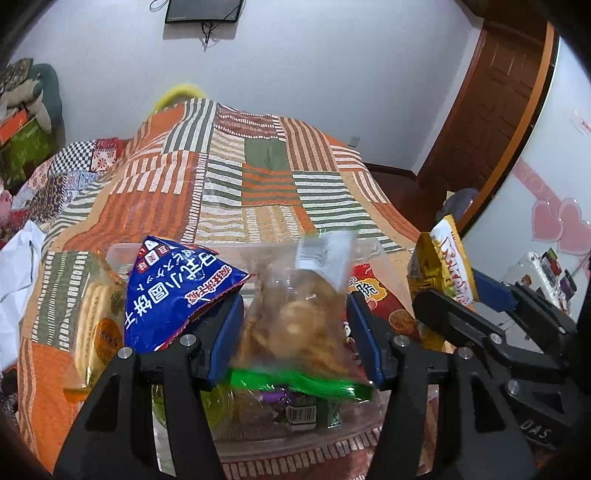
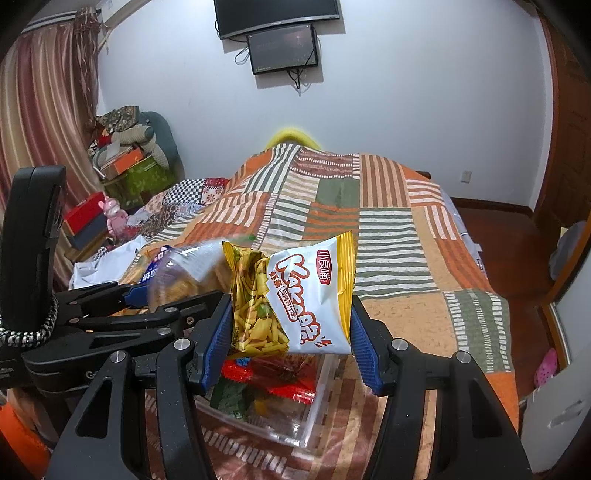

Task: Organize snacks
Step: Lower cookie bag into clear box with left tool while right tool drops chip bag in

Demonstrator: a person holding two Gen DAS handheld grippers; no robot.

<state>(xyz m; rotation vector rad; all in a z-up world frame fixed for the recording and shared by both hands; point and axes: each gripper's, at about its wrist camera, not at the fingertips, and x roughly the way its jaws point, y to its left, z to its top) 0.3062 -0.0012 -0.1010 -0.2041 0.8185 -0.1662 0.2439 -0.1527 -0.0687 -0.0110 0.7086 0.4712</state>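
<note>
Partway done, by the look of it: clear plastic storage bin (image 2: 314, 413) already loaded with red and green packets, more to go in. Left gripper (image 1: 295, 325) closed on a transparent bag of brown crisps with a green strip (image 1: 295, 321), held over the bin; right gripper (image 2: 291, 314) clamped on a yellow-and-white chip packet (image 2: 295, 299), also above it. Blue biscuit bag (image 1: 173, 288) propped at the bin's far edge. Underneath, an orange-and-green striped patchwork bedspread (image 2: 406, 229); beyond, white wall, wall-mounted screens (image 2: 280, 33), striped curtain (image 2: 44, 110).
</note>
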